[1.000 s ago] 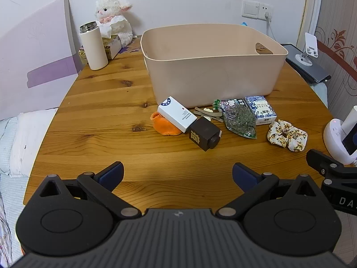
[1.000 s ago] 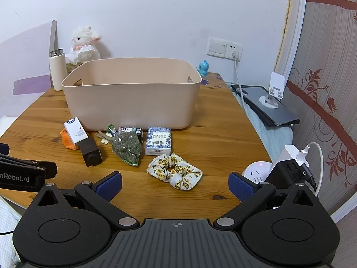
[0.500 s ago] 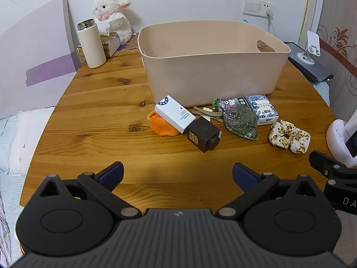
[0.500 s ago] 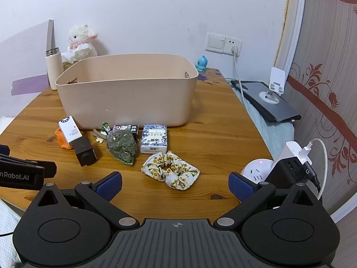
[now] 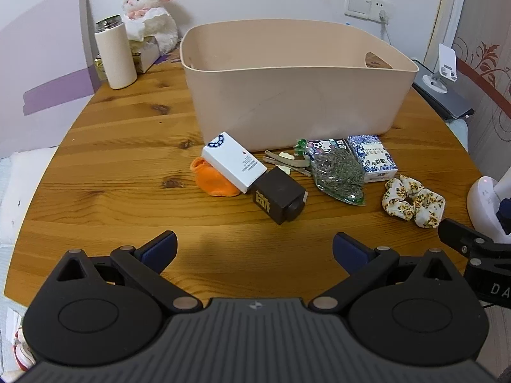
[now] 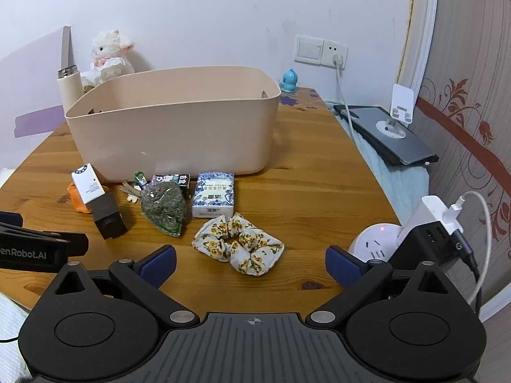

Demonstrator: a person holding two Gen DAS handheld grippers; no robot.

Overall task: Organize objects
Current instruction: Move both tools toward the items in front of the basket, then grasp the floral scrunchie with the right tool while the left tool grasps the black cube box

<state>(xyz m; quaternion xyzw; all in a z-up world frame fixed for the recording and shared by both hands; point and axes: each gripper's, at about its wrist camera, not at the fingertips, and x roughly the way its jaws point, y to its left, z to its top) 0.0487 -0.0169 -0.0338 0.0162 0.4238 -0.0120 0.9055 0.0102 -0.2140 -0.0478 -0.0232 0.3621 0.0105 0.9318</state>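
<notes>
A beige bin (image 5: 297, 95) (image 6: 172, 134) stands on the round wooden table (image 5: 127, 134). In front of it lie a white box (image 5: 234, 161) on an orange cloth (image 5: 212, 182), a dark brown box (image 5: 278, 196), hair clips (image 5: 286, 161), a bag of dried leaves (image 5: 338, 172), a blue-white tissue pack (image 5: 372, 158) and a floral scrunchie (image 5: 412, 199) (image 6: 238, 244). My left gripper (image 5: 254, 250) is open and empty, short of the brown box. My right gripper (image 6: 250, 263) is open and empty, just short of the scrunchie.
A white thermos (image 5: 115, 56), a plush lamb (image 5: 150, 16) and a purple board (image 5: 41, 63) stand at the back left. A white power hub with chargers (image 6: 424, 233) sits at the table's right edge. A laptop with a phone stand (image 6: 392, 131) lies beyond.
Both grippers have moved forward toward the row of objects, which look larger and closer. Both stay open and empty.
</notes>
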